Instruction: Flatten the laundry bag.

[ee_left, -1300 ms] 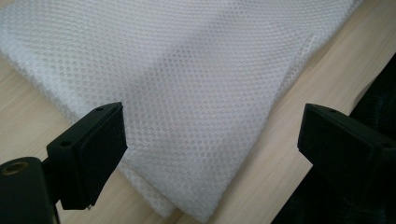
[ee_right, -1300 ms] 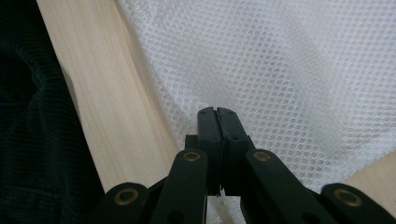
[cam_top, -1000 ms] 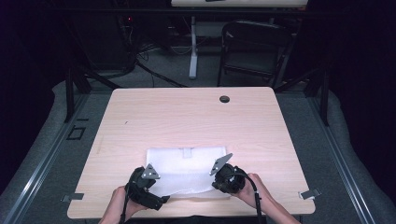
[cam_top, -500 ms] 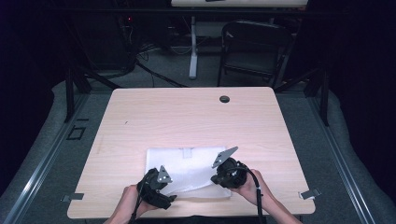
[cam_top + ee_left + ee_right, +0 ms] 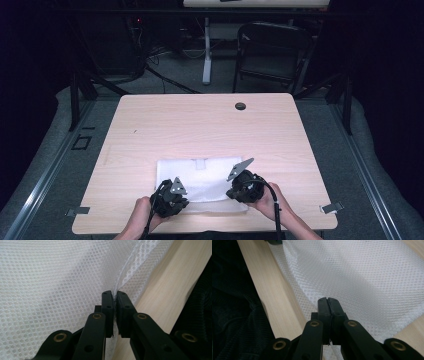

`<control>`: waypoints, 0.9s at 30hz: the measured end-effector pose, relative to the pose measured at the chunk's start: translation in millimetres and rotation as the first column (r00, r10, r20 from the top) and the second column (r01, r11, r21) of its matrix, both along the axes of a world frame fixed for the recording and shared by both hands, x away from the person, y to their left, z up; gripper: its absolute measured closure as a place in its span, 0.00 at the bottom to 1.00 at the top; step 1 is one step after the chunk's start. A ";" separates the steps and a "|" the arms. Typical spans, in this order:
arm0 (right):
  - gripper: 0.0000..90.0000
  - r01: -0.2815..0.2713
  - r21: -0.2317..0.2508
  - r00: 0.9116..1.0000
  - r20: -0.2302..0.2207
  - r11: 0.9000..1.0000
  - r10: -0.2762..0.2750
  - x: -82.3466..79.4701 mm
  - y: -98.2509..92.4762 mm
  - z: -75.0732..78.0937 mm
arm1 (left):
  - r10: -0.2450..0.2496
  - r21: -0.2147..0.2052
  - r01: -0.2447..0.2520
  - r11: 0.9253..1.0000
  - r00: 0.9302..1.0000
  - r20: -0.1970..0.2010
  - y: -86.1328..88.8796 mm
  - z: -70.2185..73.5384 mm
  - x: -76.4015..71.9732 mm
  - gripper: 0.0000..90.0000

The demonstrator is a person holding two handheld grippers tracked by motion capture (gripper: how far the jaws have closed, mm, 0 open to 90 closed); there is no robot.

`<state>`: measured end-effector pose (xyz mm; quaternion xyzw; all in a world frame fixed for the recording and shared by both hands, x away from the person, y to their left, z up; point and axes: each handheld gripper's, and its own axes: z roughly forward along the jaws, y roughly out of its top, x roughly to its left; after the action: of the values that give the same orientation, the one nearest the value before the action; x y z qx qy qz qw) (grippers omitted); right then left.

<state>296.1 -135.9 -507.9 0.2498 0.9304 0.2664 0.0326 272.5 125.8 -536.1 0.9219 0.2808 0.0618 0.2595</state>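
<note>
Nearest, at the person's edge of the pale wooden surface (image 5: 150, 130), both sets of tongs are clamped on the same white, rectangular mesh fabric bag (image 5: 200, 177). Along the left tongs (image 5: 114, 293), the two black jaws have just been closing and now stand pressed together with a fold of the mesh edge pinched between their tips; the netting rises from that pinch in a ridge and spreads away to the tongs' left, while bare wood runs past on their right, and beyond that lies a dark knitted cloth (image 5: 197, 307). Along the right tongs (image 5: 328, 299), the jaws are likewise shut tight, with the mesh caught between them near its border; the bag fans out ahead and to the tongs' right, a strip of wood passes on their left, and a dark ribbed fabric (image 5: 234, 315) lies past the wood on that side. From above, the left tongs (image 5: 176, 199) grip the bag's near left corner and the right tongs (image 5: 235, 189) grip its near right part, each held by one hand (image 5: 142, 215) and the other hand (image 5: 267, 202), with the bag lying flat between and just ahead of them. A small paler tab (image 5: 201, 163) sits at the bag's far edge. Well beyond the tongs, near the far edge of the surface, is a small round dark hole (image 5: 240, 106). Farther still, past the surface, stand a dark metal chair (image 5: 272, 55) and a white post (image 5: 206, 50) on the floor.
</note>
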 end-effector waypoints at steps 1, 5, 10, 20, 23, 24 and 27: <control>0.99 -0.002 0.000 1.000 -0.003 1.000 0.002 -0.5 0.6 -1.4 | 0.011 -0.009 -0.011 1.000 1.000 0.004 0.9 2.1 0.0 0.97; 0.89 -0.007 0.003 1.000 -0.001 1.000 0.007 -1.0 1.1 -2.0 | 0.036 -0.070 -0.036 0.997 0.999 -0.001 5.1 9.5 1.3 0.98; 0.67 -0.017 -0.016 0.999 0.031 1.000 0.017 -4.5 5.0 -0.9 | 0.048 -0.087 -0.047 0.995 0.999 0.009 6.6 14.7 1.1 0.98; 0.60 0.016 -0.115 0.988 0.157 0.993 0.002 -8.3 4.1 0.5 | 0.048 -0.129 -0.042 0.991 0.998 0.039 11.0 26.9 0.4 0.98; 0.62 0.032 -0.104 0.984 0.179 0.994 -0.013 -9.0 1.2 2.5 | 0.054 -0.127 -0.047 0.991 0.997 0.050 9.6 28.5 -0.7 0.98; 0.65 0.038 -0.111 0.980 0.197 0.993 -0.015 -9.6 -0.2 3.7 | 0.051 -0.124 -0.045 0.991 0.998 0.048 9.2 28.5 -0.8 0.98; 0.74 0.042 -0.098 0.978 0.207 0.994 -0.021 -10.8 -6.7 6.9 | 0.046 -0.126 -0.039 0.991 0.998 0.051 10.1 30.1 -0.8 0.98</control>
<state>285.3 -142.6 -501.1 0.2335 0.9303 0.2427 0.1454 271.6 135.9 -506.0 0.8957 0.2966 0.0743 0.3228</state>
